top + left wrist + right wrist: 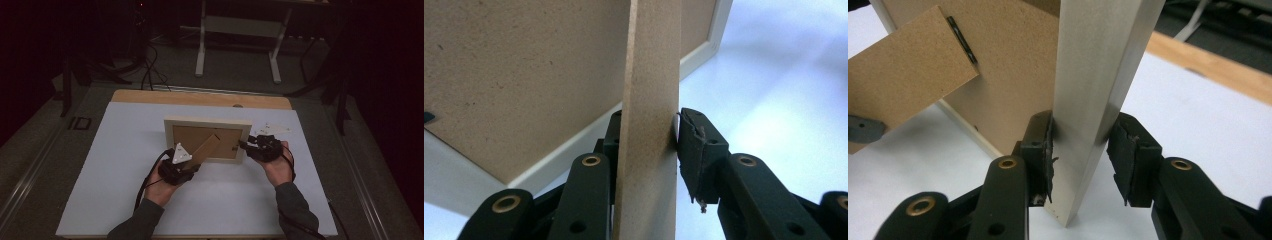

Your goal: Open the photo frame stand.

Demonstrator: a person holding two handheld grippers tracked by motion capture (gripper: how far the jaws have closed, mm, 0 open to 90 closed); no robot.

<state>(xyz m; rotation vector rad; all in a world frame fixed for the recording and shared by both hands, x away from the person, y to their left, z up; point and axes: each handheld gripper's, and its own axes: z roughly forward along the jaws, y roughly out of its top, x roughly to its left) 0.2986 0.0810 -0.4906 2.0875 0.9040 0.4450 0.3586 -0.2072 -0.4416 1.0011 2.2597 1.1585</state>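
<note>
My left gripper (651, 145) clamps the stand (651, 100) of a frame (207, 122) upright mid-table; my right gripper (1080, 145) grips its right edge. No readable writing. White board (125, 200) on a wooden table (200, 98), dark room behind.

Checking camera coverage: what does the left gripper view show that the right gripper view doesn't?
Left gripper view: the left tongs closed on the stand's thin edges. Right gripper view: the right tongs clamping the frame's pale side rail, the stand's black hinge, and the wooden table edge. Both: the brown backing board and white tabletop.
</note>
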